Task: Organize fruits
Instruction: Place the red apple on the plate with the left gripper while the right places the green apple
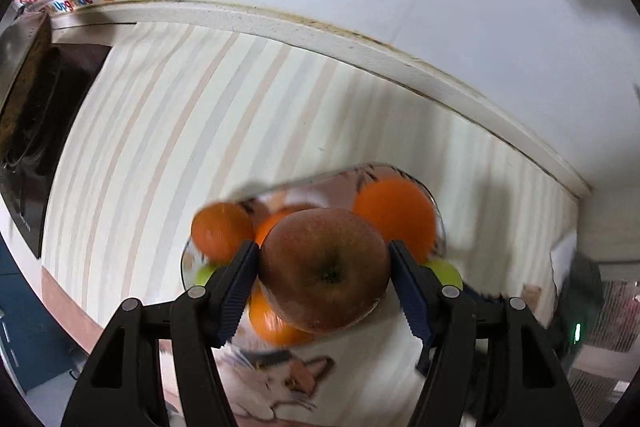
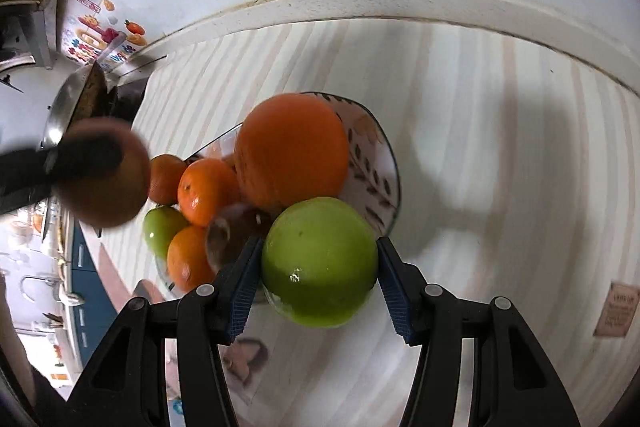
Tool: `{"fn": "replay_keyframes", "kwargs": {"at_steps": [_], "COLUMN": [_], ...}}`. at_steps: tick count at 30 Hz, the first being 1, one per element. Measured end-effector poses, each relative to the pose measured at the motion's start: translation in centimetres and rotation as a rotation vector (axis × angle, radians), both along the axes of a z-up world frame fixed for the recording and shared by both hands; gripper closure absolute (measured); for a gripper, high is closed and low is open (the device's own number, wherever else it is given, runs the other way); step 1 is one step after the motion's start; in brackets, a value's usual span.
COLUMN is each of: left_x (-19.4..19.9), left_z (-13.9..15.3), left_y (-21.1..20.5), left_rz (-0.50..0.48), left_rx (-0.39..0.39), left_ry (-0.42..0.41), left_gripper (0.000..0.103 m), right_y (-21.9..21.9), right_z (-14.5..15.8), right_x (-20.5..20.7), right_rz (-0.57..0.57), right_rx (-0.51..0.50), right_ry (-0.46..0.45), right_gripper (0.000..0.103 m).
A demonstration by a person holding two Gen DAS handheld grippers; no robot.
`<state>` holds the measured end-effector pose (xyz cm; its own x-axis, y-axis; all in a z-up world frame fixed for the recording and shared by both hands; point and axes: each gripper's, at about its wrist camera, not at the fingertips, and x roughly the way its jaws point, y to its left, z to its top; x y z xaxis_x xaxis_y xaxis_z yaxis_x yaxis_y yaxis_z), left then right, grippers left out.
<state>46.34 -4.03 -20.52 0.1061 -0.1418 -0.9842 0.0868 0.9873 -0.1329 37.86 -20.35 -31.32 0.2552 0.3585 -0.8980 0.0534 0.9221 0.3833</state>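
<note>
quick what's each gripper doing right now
Left gripper: shut on the round reddish-brown apple.
Right gripper: shut on the round green apple.

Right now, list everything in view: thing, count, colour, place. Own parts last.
Red apple: one, red-brown, held above the bowl.
Green apple: one, green, held at the bowl's near edge.
Second green apple: one, green, in the bowl, left side.
Large orange: one, orange, in the bowl, at the back.
Small oranges: three, orange, in the bowl.
Bowl: one, white, leaf-patterned, on the striped counter.
Left gripper: black, blue pads, closed on the red apple.
Right gripper: same, closed on the green apple.
</note>
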Motion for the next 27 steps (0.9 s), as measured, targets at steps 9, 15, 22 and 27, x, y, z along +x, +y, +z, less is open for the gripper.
{"fn": "replay_keyframes", "kwargs": {"at_steps": [9, 15, 22, 27], "left_x": [3.5, 3.8, 4.7, 4.9], "left_z": [-6.7, -8.1, -9.6, -9.7], "left_y": [-0.9, -1.7, -1.9, -2.0], "left_rz": [0.000, -0.011, -0.023, -0.044], "left_rx": [-0.015, 0.001, 0.016, 0.018], "left_ry": [0.136, 0.162, 0.210, 0.225], "left_gripper": [0.039, 0.039, 0.038, 0.038], "right_y": [0.2, -0.2, -0.4, -0.5], "right_z": [-0.9, -1.8, -1.0, -0.4], "right_x": [-0.2, -0.2, 0.0, 0.2], "right_rz": [-0.002, -0.026, -0.041, -0.039], "right_rx": [-0.003, 0.023, 0.041, 0.044], "right_ry": [0.000, 0.026, 0.011, 0.007], "right_gripper": [0.044, 0.043, 0.037, 0.034]}}
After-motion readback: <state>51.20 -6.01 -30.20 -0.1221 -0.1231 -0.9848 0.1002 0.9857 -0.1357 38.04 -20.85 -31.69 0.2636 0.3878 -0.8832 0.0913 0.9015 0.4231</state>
